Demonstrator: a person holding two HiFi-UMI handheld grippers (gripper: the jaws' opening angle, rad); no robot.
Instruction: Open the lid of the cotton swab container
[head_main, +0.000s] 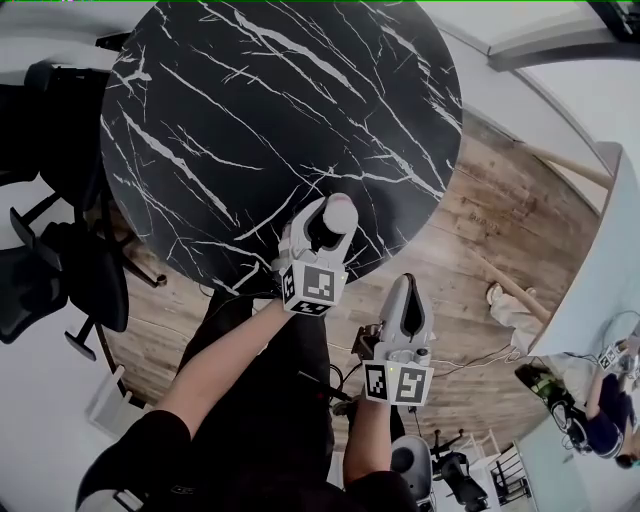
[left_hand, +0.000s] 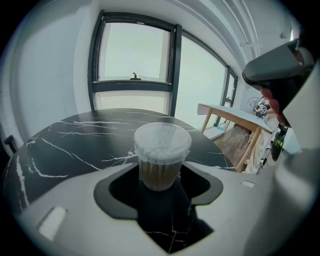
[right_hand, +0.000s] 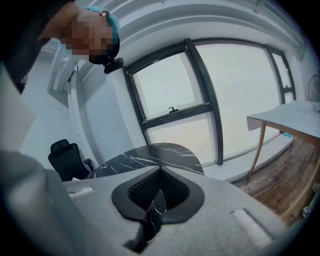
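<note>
Left gripper (head_main: 322, 228): its jaws are closed narrowly on the lower body of the container, one on each side.
Cotton swab container (left_hand: 161, 155): a small, clear, round plastic tub packed with swabs. It stands upright between the left gripper's jaws, over the near edge of the table. I cannot tell whether its base rests on the tabletop.
Lid (left_hand: 162, 141): a frosted, translucent round cap. It is on the container, sits above the jaws, and nothing touches it.
Right gripper (right_hand: 159, 180): its jaws are pressed together with nothing between them. In the head view it hangs off the table, above the floor, near the left gripper and closer to the person.
Table (head_main: 250, 120): a round black marble top with white veins.
Floor (head_main: 500, 230): brown wooden planks, showing to the right of the table.
Chair (head_main: 60, 270): a black office chair beside the table's left edge.
</note>
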